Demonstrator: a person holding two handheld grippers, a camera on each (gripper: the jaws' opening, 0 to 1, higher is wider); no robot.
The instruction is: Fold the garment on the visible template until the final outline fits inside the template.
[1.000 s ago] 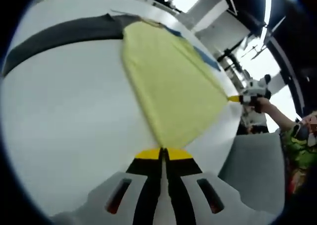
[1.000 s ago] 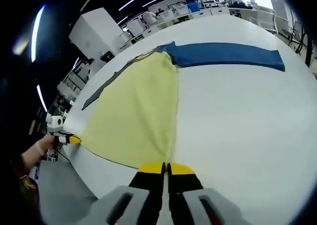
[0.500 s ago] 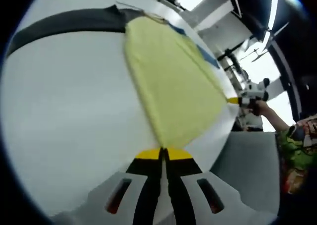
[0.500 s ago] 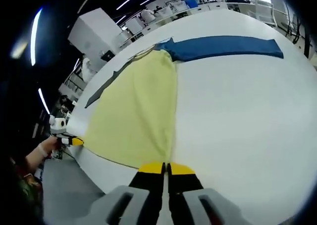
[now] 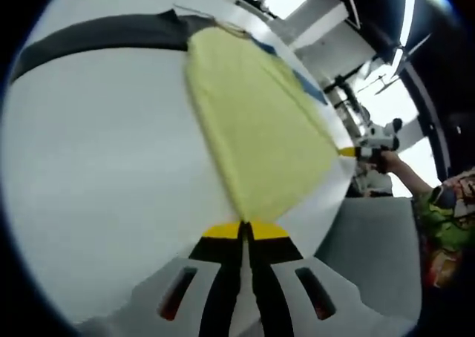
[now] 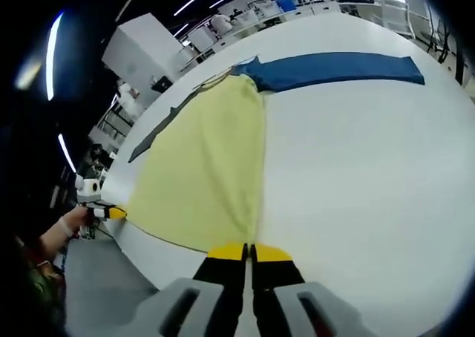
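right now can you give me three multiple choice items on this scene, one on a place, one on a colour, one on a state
1. Where does the blue strip lie relative to the yellow garment in the right gripper view?
A. at the garment's far end, running off to the right
B. under the gripper's jaws
C. on the floor

2. What colour is the strip running left from the garment's far end in the left gripper view?
A. red
B. dark grey
C. white

3. How do the right gripper's jaws stand?
A. wide open
B. closed on a garment corner
C. holding a cup

Answers:
1 A, the blue strip starts at the far end of the yellow garment.
2 B, the dark grey strip crosses the white table.
3 B, the right gripper pinches the near corner.
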